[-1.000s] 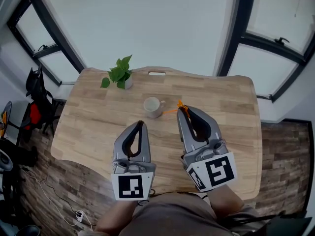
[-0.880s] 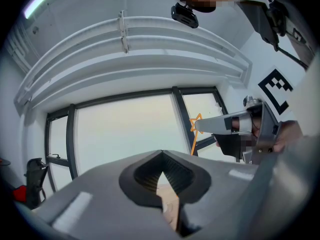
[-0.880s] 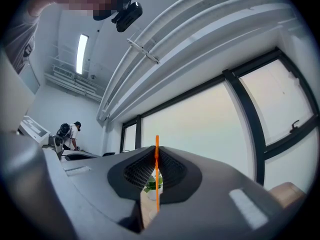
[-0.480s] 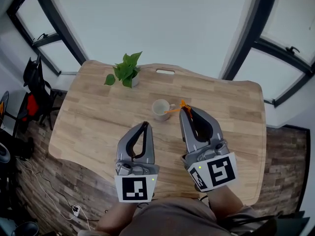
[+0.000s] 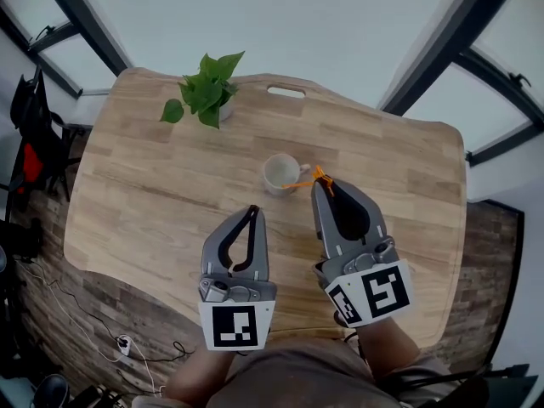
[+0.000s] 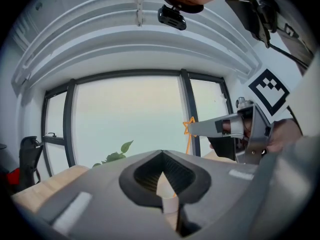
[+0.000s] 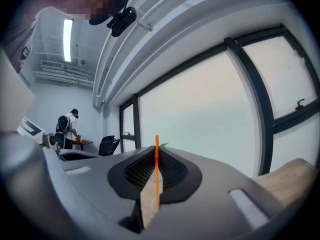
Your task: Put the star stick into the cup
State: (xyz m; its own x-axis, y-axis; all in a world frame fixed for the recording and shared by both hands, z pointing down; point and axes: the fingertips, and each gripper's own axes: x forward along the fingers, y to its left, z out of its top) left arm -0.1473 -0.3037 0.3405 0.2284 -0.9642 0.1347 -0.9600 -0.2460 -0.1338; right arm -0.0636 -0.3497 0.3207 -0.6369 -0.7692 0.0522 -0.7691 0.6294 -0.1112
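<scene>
The star stick [image 5: 299, 183] is pinched in the right gripper [image 5: 321, 185], whose jaws are pressed together on it. Its free end slants toward 8 o'clock, reaching the rim of the cup [image 5: 274, 170] (contact unclear). The cup stands mid-table [image 5: 153, 194]. At its 7 o'clock, the left gripper [image 5: 253, 212] has its jaws closed together, holding nothing.
</scene>
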